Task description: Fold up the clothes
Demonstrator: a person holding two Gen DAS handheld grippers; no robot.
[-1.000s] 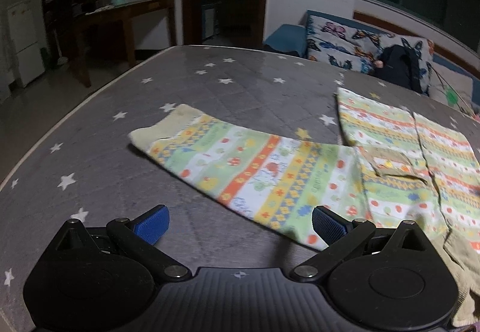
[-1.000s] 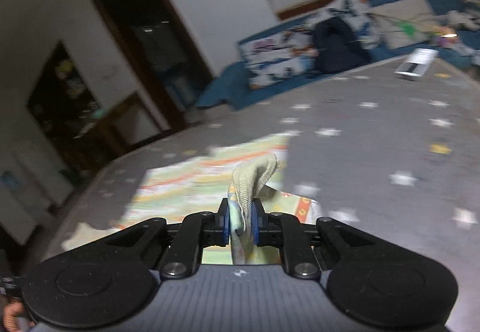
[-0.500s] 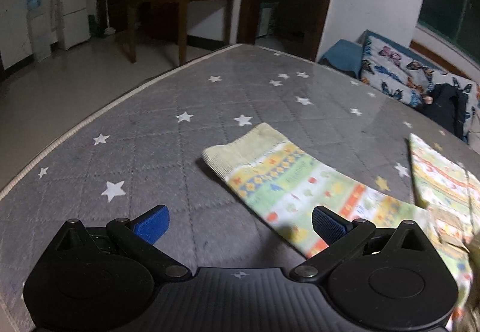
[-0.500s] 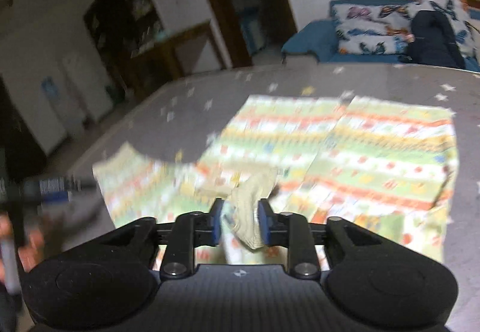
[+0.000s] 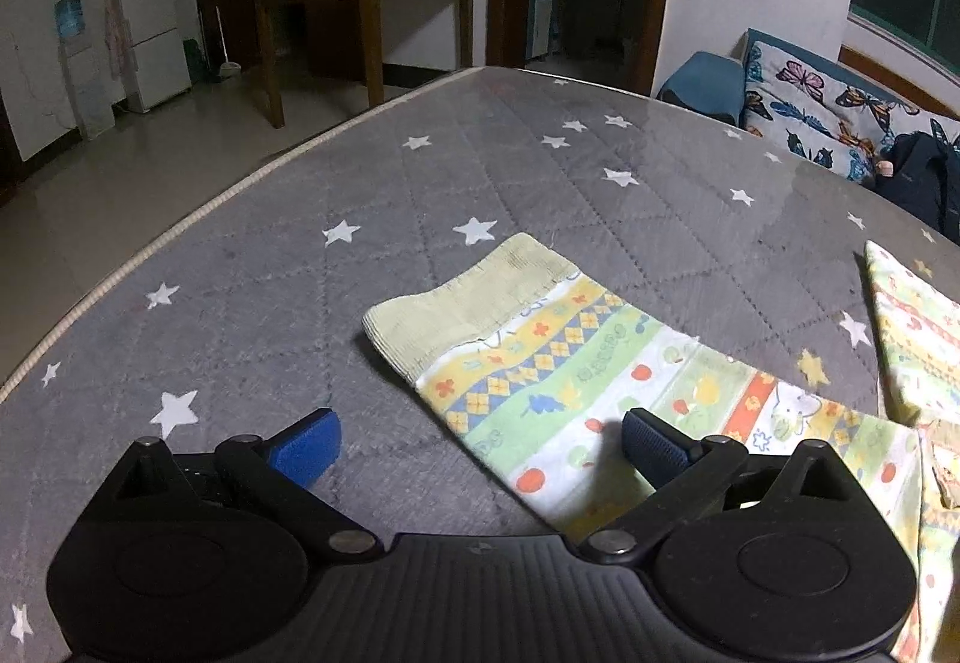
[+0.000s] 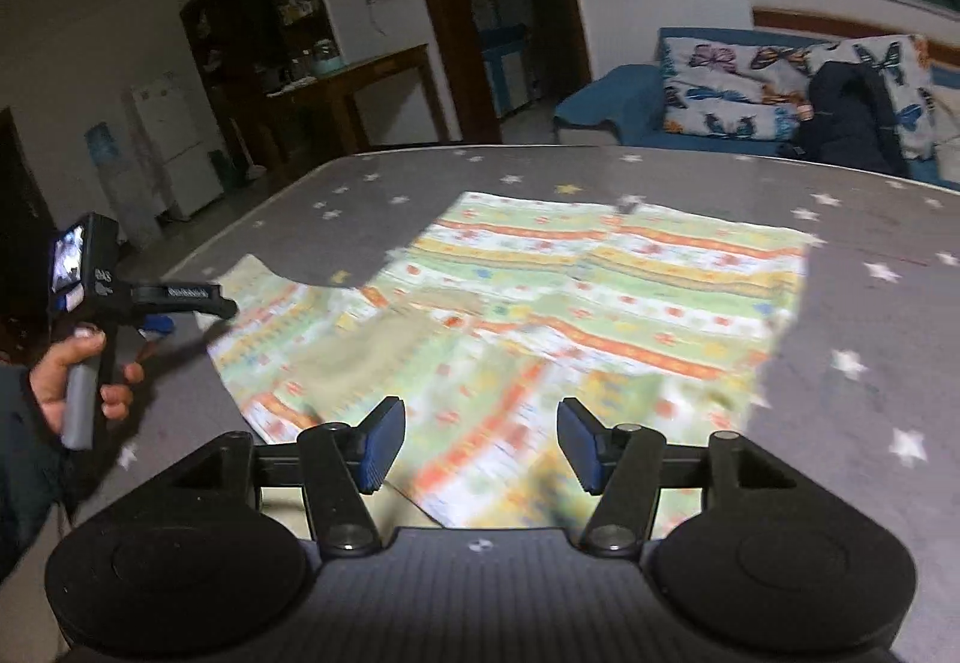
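Note:
A child's patterned top (image 6: 576, 297), striped in green, yellow and orange, lies flat on the grey star-print mattress (image 6: 870, 315). One sleeve (image 5: 576, 375) stretches toward the left, ending in a pale ribbed cuff (image 5: 468, 297). My left gripper (image 5: 480, 438) is open just short of that sleeve, its right pad above the fabric and nothing held. In the right wrist view the left gripper (image 6: 156, 312) appears at the left, held by a hand (image 6: 78, 375). My right gripper (image 6: 477, 444) hovers open over the near part of the top, empty.
The mattress edge (image 5: 180, 231) runs along the left, with bare floor beyond it. A wooden table (image 5: 366, 3), a white fridge (image 5: 150, 21) and a doorway stand behind. A blue sofa with butterfly cushions (image 6: 768, 87) and a dark bag (image 6: 852, 123) sits at the back right.
The right gripper has opened and let go of the cuff it held, which now lies on the top. The left gripper has swung left and closer to the sleeve's cuff.

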